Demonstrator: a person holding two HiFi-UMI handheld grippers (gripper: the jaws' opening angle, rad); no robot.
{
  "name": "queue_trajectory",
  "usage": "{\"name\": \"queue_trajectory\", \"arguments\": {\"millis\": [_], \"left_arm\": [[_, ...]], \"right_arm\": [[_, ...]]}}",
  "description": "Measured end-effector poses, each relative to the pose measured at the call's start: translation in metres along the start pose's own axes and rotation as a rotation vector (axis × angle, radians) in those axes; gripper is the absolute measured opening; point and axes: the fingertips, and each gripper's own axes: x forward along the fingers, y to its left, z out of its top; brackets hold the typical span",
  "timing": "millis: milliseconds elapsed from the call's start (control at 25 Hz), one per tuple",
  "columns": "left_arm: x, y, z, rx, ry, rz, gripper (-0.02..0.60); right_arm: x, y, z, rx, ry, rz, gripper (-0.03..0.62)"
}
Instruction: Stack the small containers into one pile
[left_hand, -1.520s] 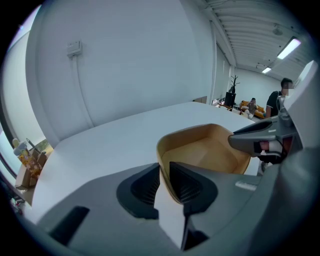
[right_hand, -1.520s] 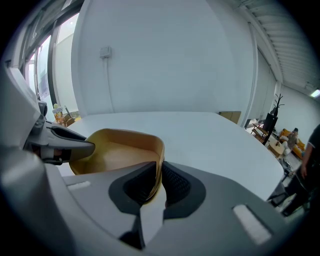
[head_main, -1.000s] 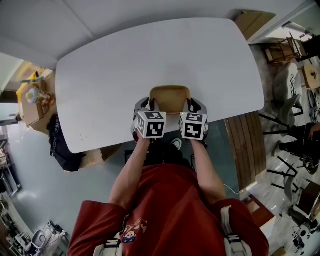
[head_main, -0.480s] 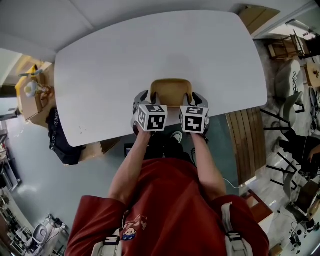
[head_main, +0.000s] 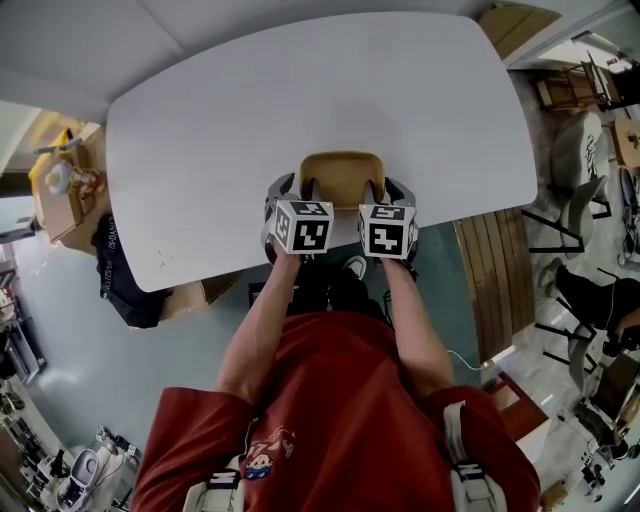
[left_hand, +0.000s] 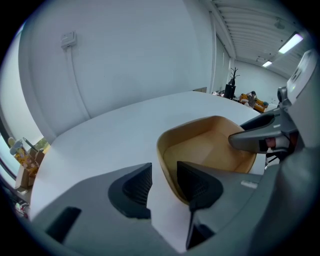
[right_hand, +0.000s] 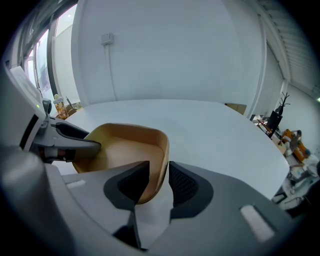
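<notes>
Container (head_main: 342, 172) walls sit loose inside the just-widened left tool (left_hand: 164, 171) and right tool (right_hand: 159, 169), near the table (head_main: 230, 110) edge.

The counter (head_main: 300, 90) is a broad white slab with rounded corners and a smooth matte top, and it stands close to a pale wall. One thing lies directly on it: a tan container (head_main: 341, 178) with a rounded square shape. It sits upright with its mouth up, close to the counter's near edge and about midway along its length. Its walls curve up from a flat floor of the same tan. A few small dark specks (head_main: 160, 258) mark the top near the left front corner.
</notes>
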Motion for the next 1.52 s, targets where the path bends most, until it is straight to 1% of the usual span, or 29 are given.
{"name": "queue_trajectory", "arguments": {"millis": [240, 880, 1320, 1520], "left_arm": [[0.003, -0.001, -0.001, 0.008, 0.001, -0.003, 0.167], [0.004, -0.001, 0.002, 0.007, -0.007, -0.003, 0.169], [-0.002, -0.007, 0.008, 0.008, -0.033, -0.014, 0.187], [-0.009, -0.007, 0.013, -0.01, -0.059, -0.017, 0.187]], "right_arm": [[0.004, 0.001, -0.005, 0.0, 0.022, 0.006, 0.141], [0.003, 0.0, -0.005, -0.003, 0.028, 0.003, 0.147], [-0.008, -0.004, 0.004, 0.014, -0.033, -0.014, 0.161], [-0.016, -0.005, 0.009, 0.012, -0.052, -0.013, 0.164]]}}
